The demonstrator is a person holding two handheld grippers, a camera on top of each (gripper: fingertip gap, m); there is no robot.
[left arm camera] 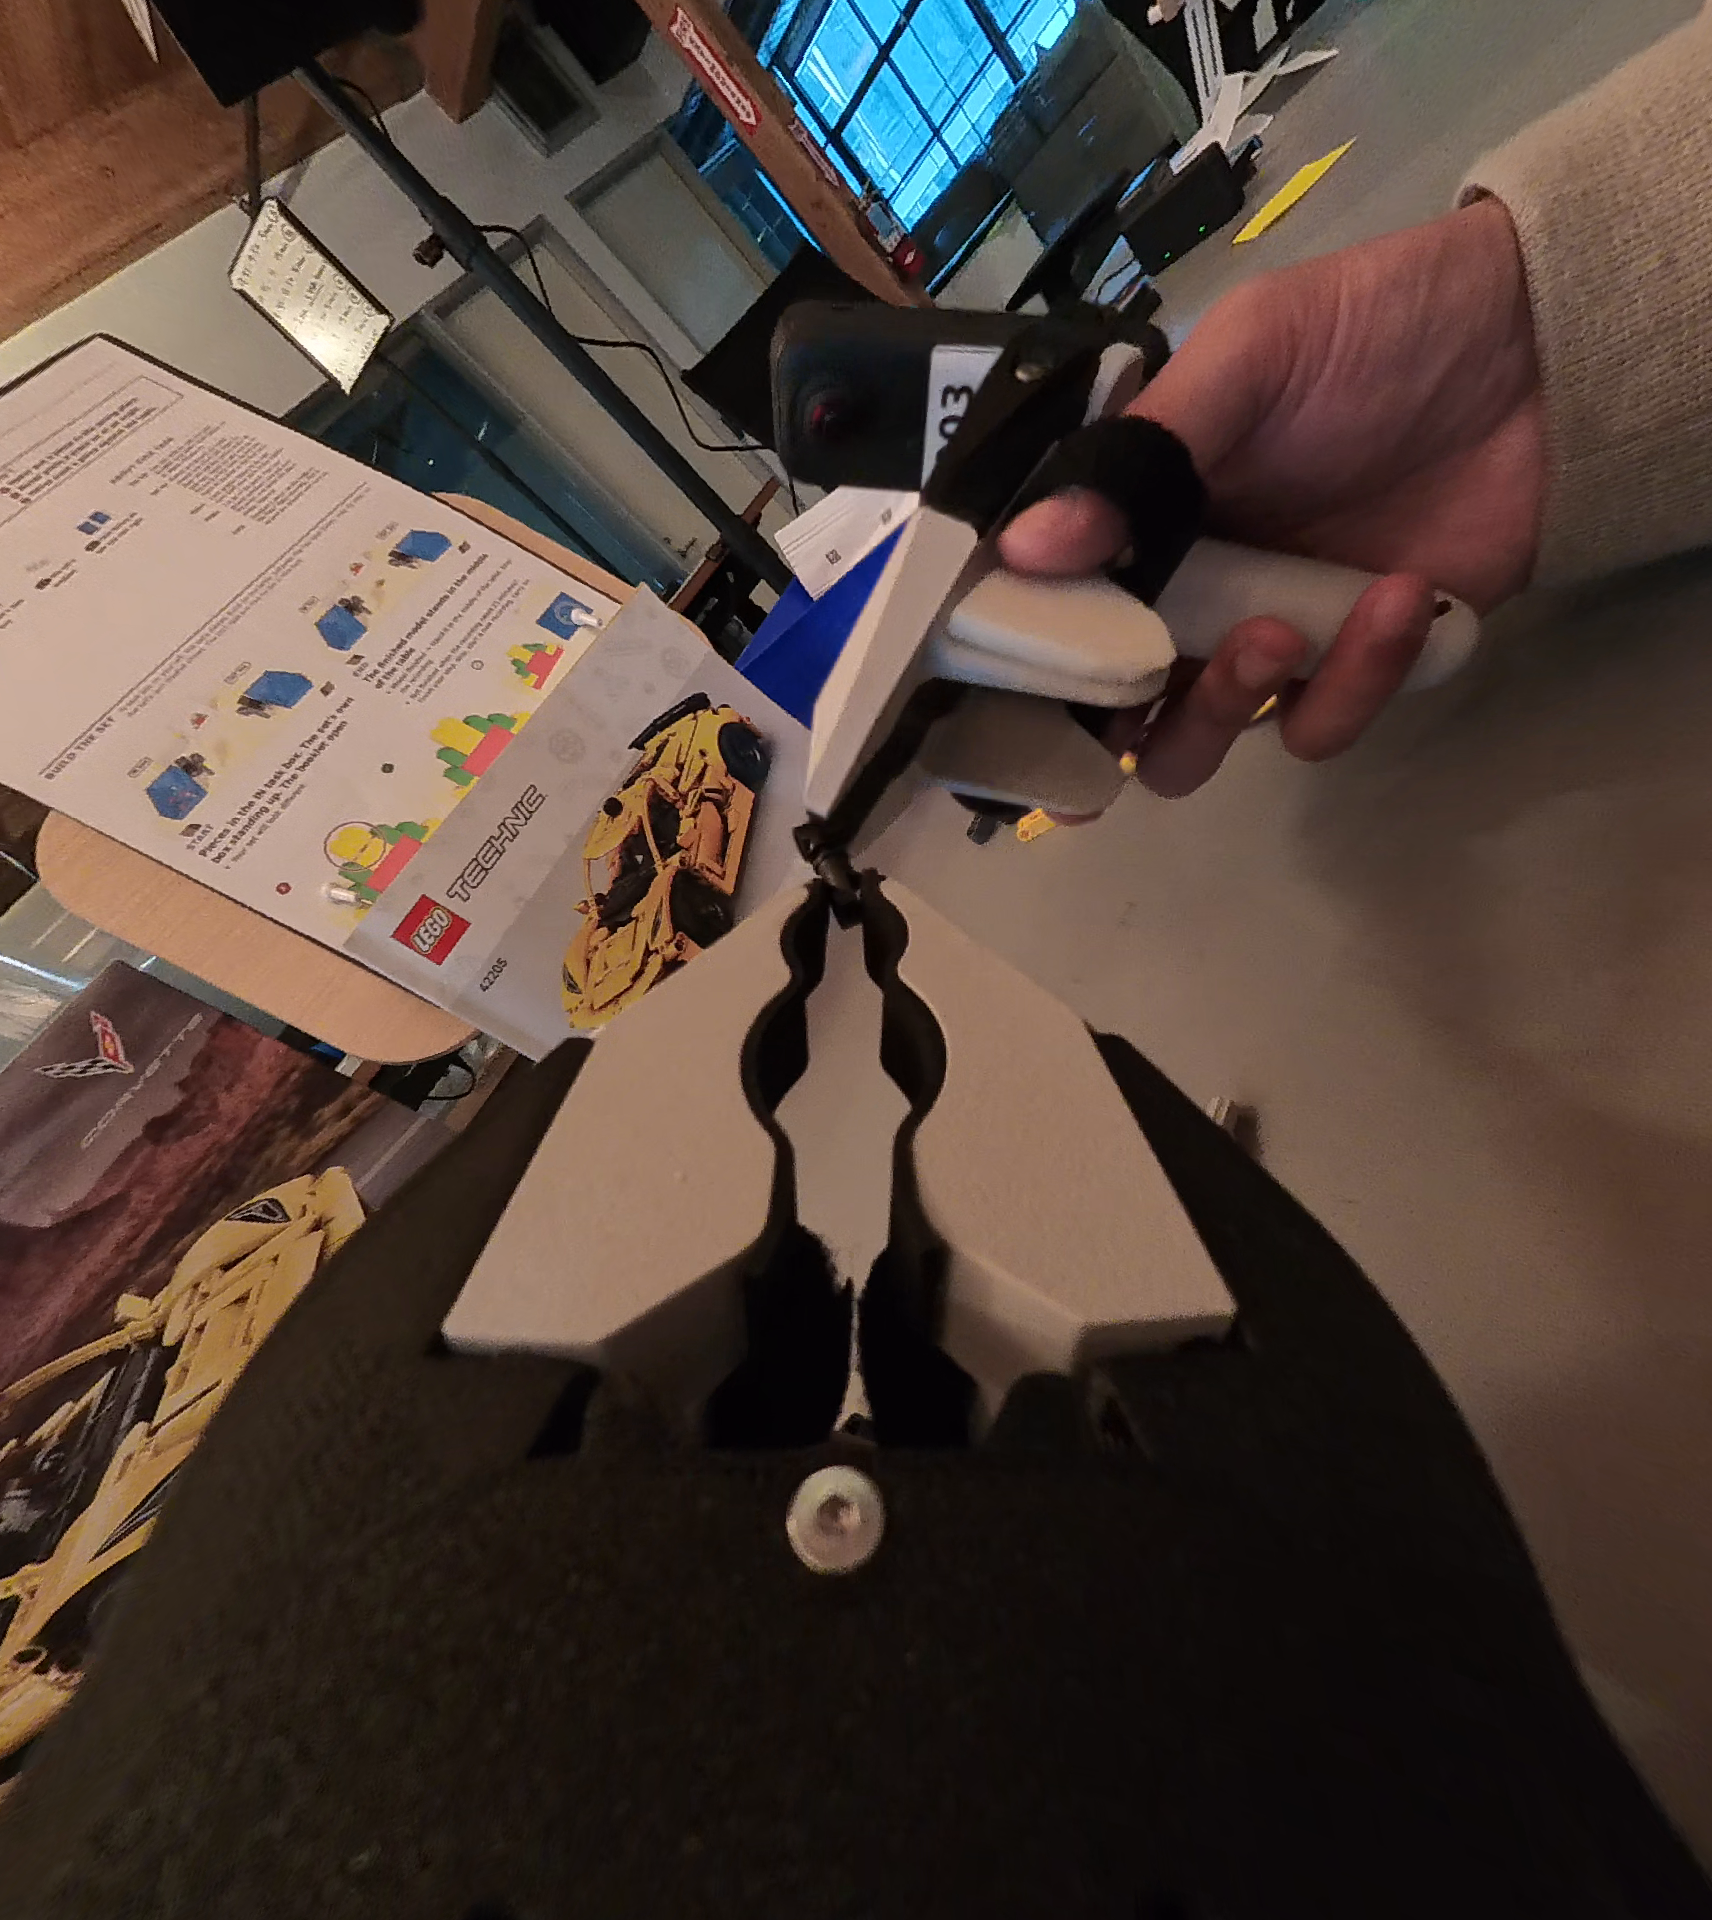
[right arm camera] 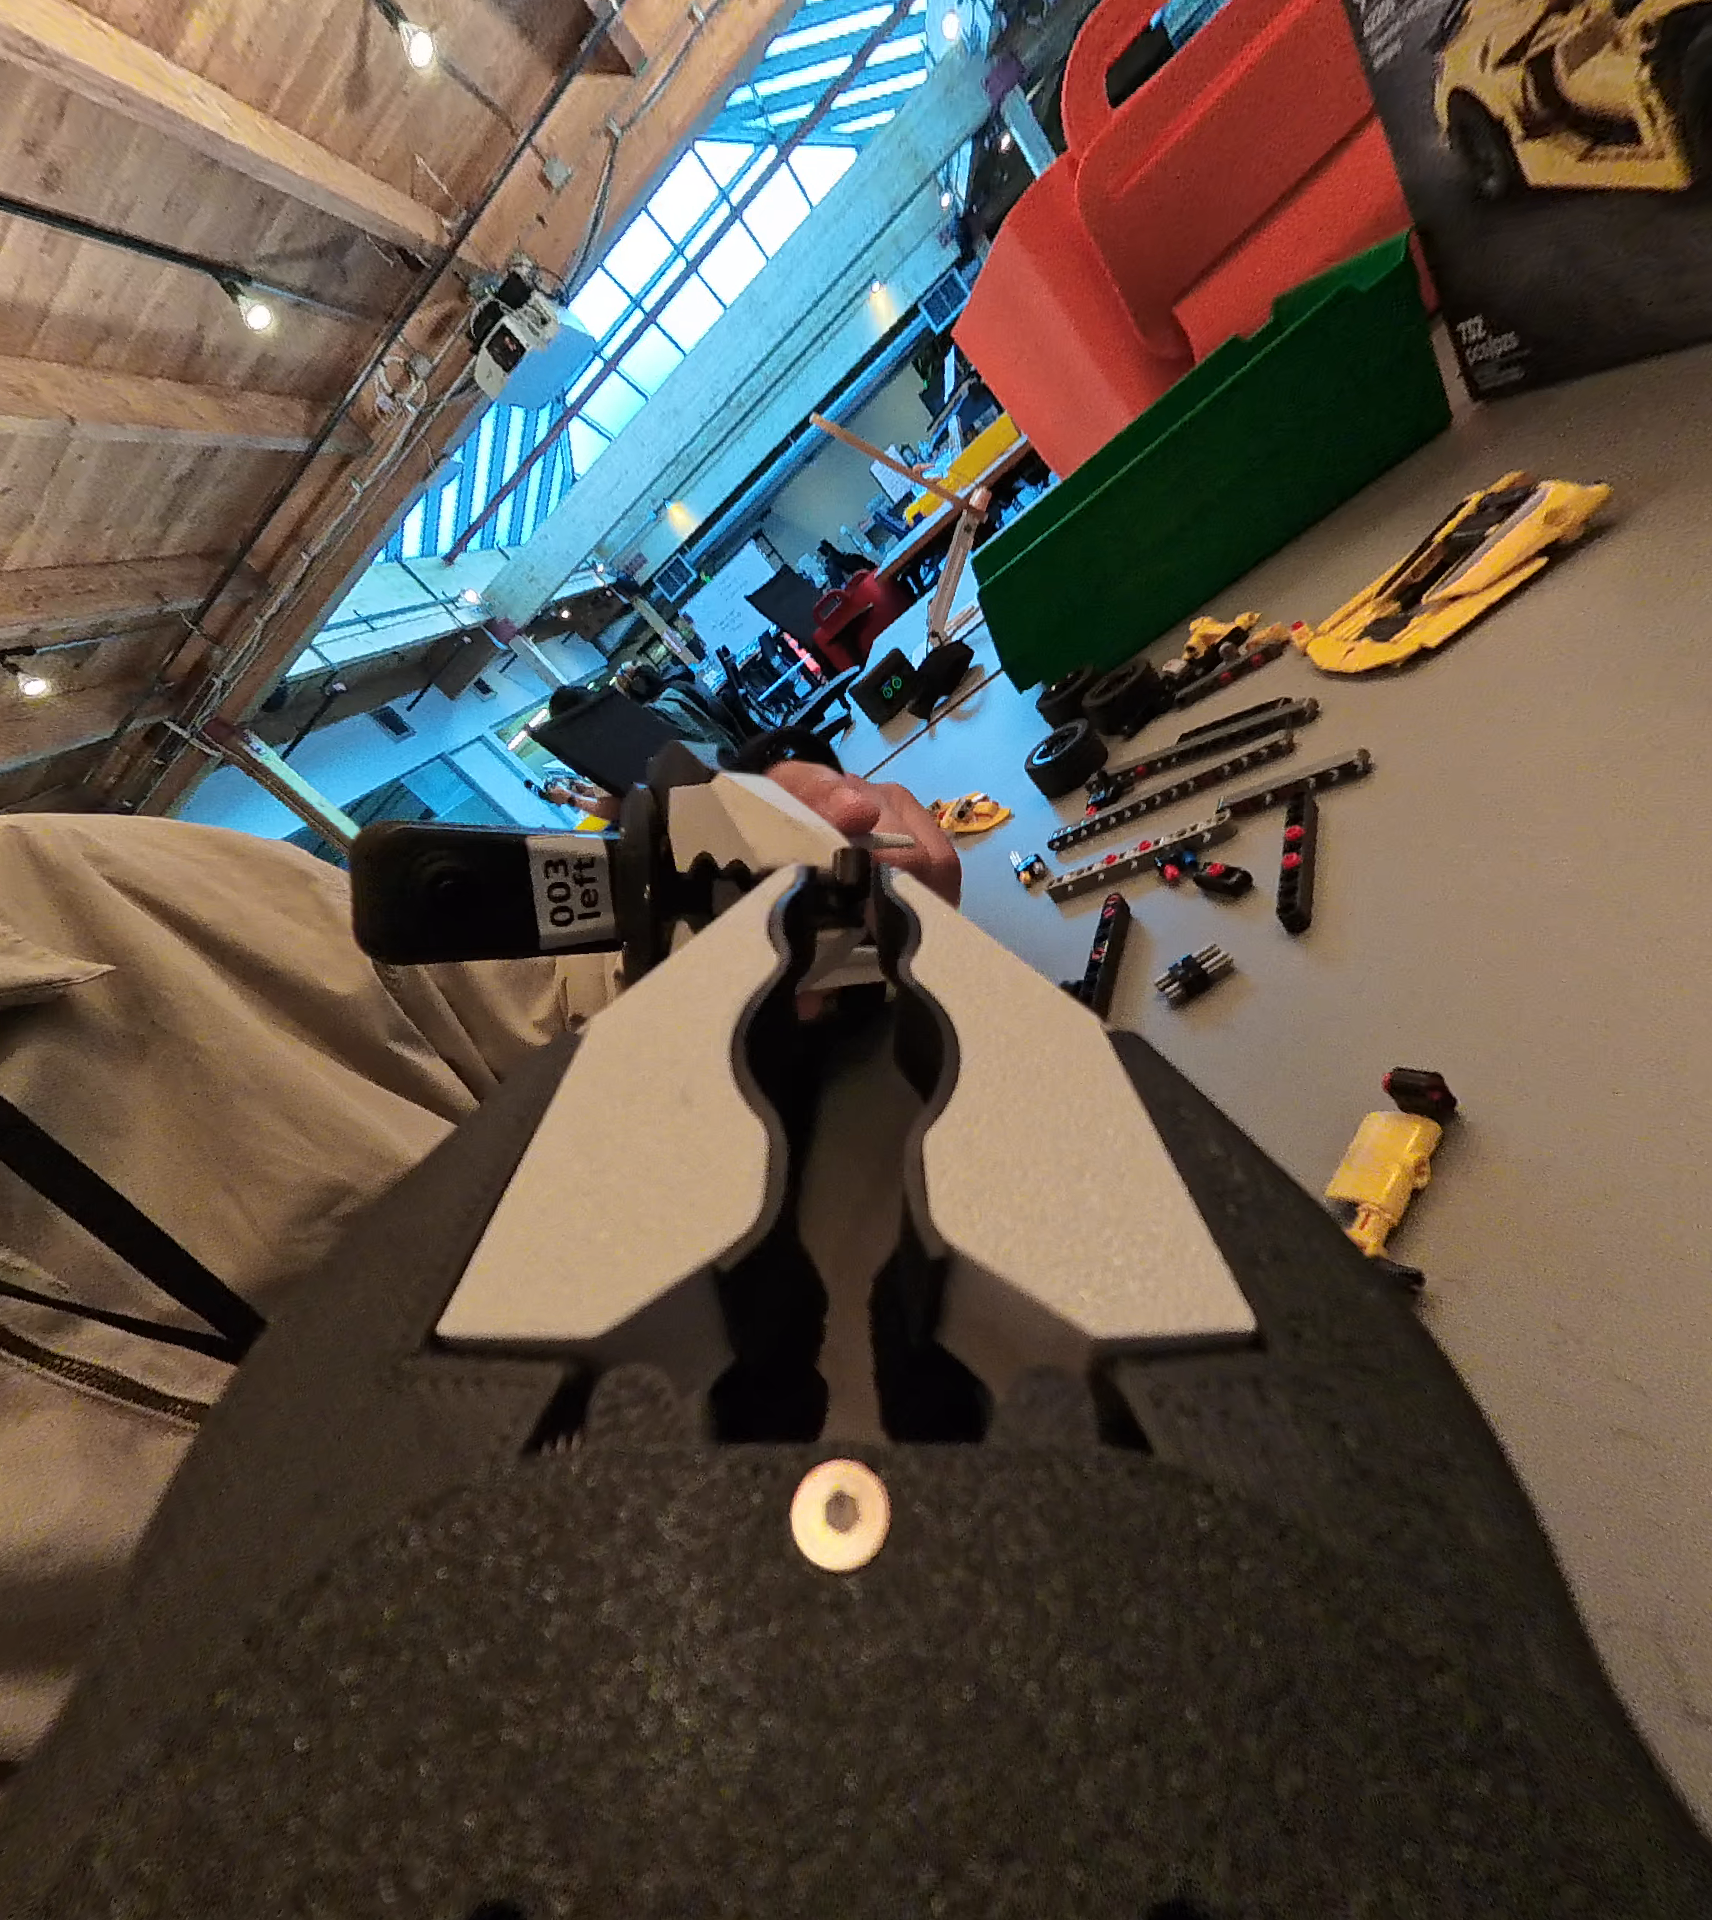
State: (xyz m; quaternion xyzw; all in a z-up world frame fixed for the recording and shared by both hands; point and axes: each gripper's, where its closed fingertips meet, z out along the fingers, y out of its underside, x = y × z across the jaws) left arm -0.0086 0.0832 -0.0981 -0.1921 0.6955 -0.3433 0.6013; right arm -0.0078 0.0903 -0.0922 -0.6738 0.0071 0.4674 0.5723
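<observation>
We hold a tiny black peg (left arm camera: 836, 868) up in the air, above the grey table (left arm camera: 1351, 1039). Both claws meet on it. Our left gripper (left arm camera: 844, 902) is pinched tight on one end of the peg. Our right gripper (right arm camera: 839, 883) is pinched on the other end, tip to tip with the left one. A hand (left arm camera: 1351, 499) in a cream sleeve holds the right gripper. Near the left gripper lies a booklet (left arm camera: 571, 831) with a yellow car on it, on top of a big paper sheet (left arm camera: 156, 582). On the table by the right gripper lie long grey beams (right arm camera: 1205, 790), black wheels (right arm camera: 1091, 717), a yellow car shell (right arm camera: 1454, 571), a green bin (right arm camera: 1226, 488) and a red bin (right arm camera: 1143, 208).
</observation>
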